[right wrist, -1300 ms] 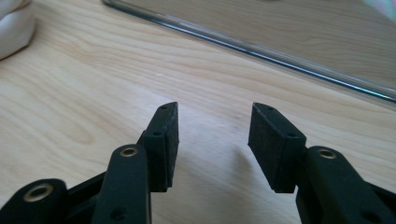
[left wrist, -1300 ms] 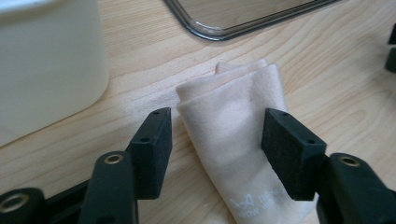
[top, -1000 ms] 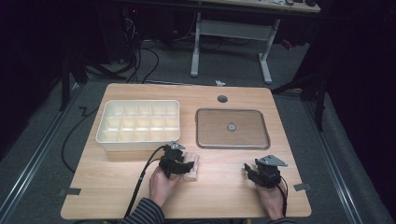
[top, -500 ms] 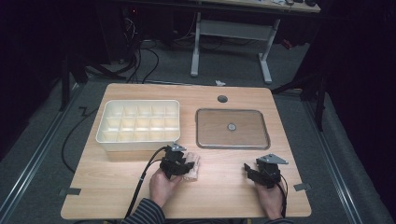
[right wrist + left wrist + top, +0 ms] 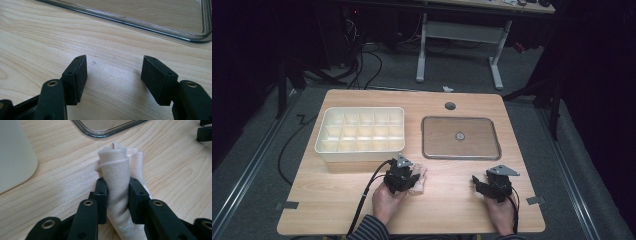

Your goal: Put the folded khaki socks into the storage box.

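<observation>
A cream cloth [image 5: 116, 167] rolled into a soft tube lies on the wooden table near its front edge, left of centre [image 5: 419, 181]. My left gripper [image 5: 117, 192] is shut on it: both black pads press into the roll, and the jaws have just been closing around it. In the high view the left gripper [image 5: 408, 177] sits on the cloth's left side, held by a hand. My right gripper [image 5: 115, 75] rests low over bare wood at the front right [image 5: 478, 183]. Its jaws stand open with nothing between them, and they have just been opening.
A white box [image 5: 324, 145] with several compartments stands at the back left, its corner close by [image 5: 15, 157]. A clear rectangular tray [image 5: 424, 145] lies at the back right, its rim near both grippers [image 5: 105, 132] [image 5: 150, 22]. A round hole [image 5: 450, 106] marks the table's far edge.
The left gripper's jaws have drawn in on the rolled cloth. Both hands stay about where they were.
</observation>
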A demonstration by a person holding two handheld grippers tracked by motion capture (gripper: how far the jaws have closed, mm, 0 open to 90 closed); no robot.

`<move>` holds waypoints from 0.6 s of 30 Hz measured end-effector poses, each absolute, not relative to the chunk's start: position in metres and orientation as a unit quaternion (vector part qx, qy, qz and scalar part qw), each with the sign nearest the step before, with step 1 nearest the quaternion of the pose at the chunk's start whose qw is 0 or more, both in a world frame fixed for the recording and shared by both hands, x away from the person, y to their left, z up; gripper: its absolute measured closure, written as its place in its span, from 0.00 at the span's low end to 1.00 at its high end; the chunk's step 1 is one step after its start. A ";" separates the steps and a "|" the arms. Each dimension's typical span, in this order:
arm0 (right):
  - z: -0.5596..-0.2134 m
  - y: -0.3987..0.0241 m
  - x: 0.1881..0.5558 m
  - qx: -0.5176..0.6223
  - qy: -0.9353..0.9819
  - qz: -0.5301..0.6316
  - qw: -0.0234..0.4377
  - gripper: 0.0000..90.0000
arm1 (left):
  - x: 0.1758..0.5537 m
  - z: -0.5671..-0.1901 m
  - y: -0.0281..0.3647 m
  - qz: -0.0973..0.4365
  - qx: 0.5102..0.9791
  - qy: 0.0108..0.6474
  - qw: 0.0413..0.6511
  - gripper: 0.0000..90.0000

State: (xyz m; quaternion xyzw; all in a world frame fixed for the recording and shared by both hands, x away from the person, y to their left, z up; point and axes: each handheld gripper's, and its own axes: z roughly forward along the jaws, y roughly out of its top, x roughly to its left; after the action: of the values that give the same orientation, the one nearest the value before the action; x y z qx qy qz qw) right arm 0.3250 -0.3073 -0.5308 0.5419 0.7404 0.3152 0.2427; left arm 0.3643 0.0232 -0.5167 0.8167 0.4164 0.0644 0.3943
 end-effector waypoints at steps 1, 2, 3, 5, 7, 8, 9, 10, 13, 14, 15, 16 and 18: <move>-0.531 -0.307 0.325 0.542 0.740 0.315 0.242 0.41 | 0.364 -0.516 0.024 0.065 0.817 0.415 0.394 0.80; -0.531 -0.307 0.325 0.542 0.741 0.315 0.242 0.41 | 0.364 -0.516 0.024 0.065 0.818 0.414 0.394 0.80; -0.531 -0.307 0.325 0.542 0.741 0.315 0.242 0.41 | 0.364 -0.515 0.024 0.066 0.819 0.412 0.393 0.80; -0.531 -0.307 0.325 0.542 0.741 0.315 0.242 0.41 | 0.363 -0.514 0.024 0.066 0.820 0.409 0.394 0.80; -0.531 -0.307 0.325 0.542 0.741 0.316 0.242 0.41 | 0.361 -0.512 0.025 0.070 0.825 0.401 0.391 0.80; -0.531 -0.307 0.325 0.541 0.741 0.316 0.242 0.41 | 0.361 -0.512 0.026 0.071 0.828 0.398 0.390 0.80; -0.531 -0.307 0.325 0.542 0.740 0.316 0.241 0.41 | 0.360 -0.511 0.026 0.071 0.828 0.397 0.389 0.80; -0.531 -0.307 0.325 0.542 0.740 0.316 0.241 0.41 | 0.360 -0.510 0.027 0.069 0.828 0.396 0.390 0.80; -0.531 -0.307 0.325 0.543 0.740 0.317 0.240 0.41 | 0.360 -0.507 0.029 0.062 0.826 0.395 0.397 0.80; -0.531 -0.307 0.325 0.542 0.740 0.317 0.240 0.41 | 0.360 -0.506 0.030 0.060 0.826 0.394 0.399 0.80; -0.531 -0.307 0.325 0.541 0.741 0.317 0.241 0.41 | 0.359 -0.504 0.030 0.059 0.826 0.393 0.400 0.80; -0.531 -0.307 0.325 0.541 0.741 0.317 0.241 0.41 | 0.359 -0.503 0.031 0.059 0.827 0.389 0.401 0.80; -0.531 -0.307 0.325 0.543 0.740 0.318 0.239 0.41 | 0.358 -0.500 0.031 0.059 0.831 0.384 0.399 0.80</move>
State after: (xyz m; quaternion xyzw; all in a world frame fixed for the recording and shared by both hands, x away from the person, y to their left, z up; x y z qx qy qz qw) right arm 0.3252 -0.3073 -0.5307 0.5431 0.7397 0.3176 0.2388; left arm 0.3584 0.0311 -0.4999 0.8306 0.3838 0.0589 0.3992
